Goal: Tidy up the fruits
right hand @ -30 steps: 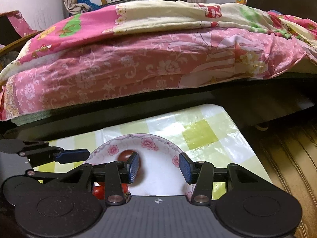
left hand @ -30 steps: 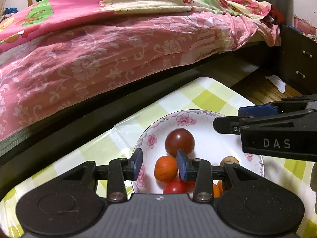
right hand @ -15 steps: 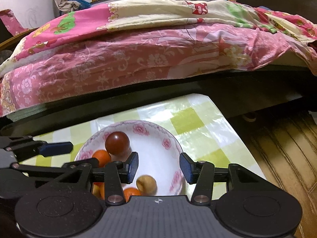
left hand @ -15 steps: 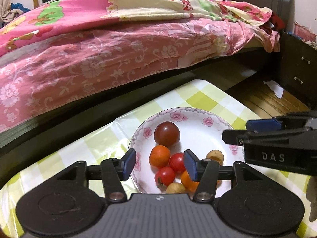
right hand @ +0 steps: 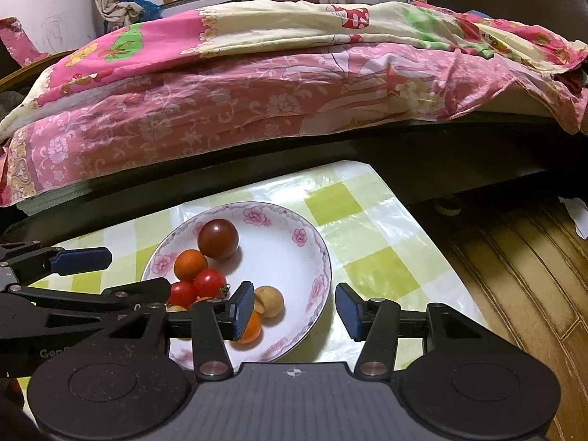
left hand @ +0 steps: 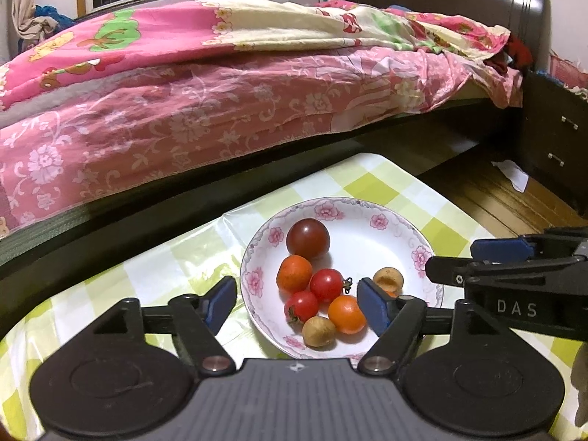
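Since both hand-held grippers hang spread and empty over the bowl [left hand: 257, 257], the trouble ahead lies in the crowding. The left hand-held gripper [left hand: 296, 299] has its jaws wide apart, one outside the rim, one over the fruit; the right hand-held gripper [right hand: 294, 307] is likewise parted, straddling the bowl's right rim. All the fruit sits in the bowl on the bench [left hand: 371, 183]: a dark tomato [left hand: 308, 239] at the back, then two red tomatoes [left hand: 326, 284], orange ones [left hand: 294, 273] and small tan fruits [left hand: 319, 331] touching in a cluster. Closing on one would likely nudge its neighbours, and round fruit rolls. A hard squeeze could split a tomato. A finger catching the rim might tip or slide the bowl on the glossy cloth [right hand: 352, 202]. The two tools are near each other and could collide. A tan fruit [right hand: 270, 301] looks dented or split, though I cannot be sure.
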{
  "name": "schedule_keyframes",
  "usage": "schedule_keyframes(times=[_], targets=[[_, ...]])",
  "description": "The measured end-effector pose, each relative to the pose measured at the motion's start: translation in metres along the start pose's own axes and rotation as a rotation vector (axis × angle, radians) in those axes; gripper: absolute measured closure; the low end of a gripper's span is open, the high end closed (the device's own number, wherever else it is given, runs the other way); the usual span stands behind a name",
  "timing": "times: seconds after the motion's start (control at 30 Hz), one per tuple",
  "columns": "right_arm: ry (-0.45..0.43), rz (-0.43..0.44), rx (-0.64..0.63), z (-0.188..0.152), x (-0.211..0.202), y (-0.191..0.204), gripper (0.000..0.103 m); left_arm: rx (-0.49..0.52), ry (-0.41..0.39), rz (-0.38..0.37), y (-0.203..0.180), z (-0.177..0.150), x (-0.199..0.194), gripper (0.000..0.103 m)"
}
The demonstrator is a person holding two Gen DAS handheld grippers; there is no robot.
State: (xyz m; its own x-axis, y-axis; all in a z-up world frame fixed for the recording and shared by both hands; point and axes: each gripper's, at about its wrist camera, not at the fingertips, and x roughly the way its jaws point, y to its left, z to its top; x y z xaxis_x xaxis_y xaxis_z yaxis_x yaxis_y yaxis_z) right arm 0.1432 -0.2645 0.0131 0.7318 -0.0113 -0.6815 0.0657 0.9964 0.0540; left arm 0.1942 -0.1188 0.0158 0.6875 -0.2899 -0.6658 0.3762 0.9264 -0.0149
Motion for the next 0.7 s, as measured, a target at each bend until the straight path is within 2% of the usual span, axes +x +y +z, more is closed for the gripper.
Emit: schedule_keyframes(times=[0.27, 0.33, 0.7], targets=[[-0.007, 0.002, 0.009, -0.009, -0.015, 0.004, 0.056, -0.010, -0.027, 0.038, 0.002, -0.009, -0.018, 0.009], [-0.005, 0.001, 0.011, -0.011, -0.017, 0.005, 0.055, -0.010, -0.028, 0.055, 0.002, -0.012, -0.020, 0.004], [0.007, 0.015, 0.015, -0.028, -0.037, 0.011, 0.055, -0.031, -0.023, 0.075, 0.001, -0.028, -0.037, 0.000]])
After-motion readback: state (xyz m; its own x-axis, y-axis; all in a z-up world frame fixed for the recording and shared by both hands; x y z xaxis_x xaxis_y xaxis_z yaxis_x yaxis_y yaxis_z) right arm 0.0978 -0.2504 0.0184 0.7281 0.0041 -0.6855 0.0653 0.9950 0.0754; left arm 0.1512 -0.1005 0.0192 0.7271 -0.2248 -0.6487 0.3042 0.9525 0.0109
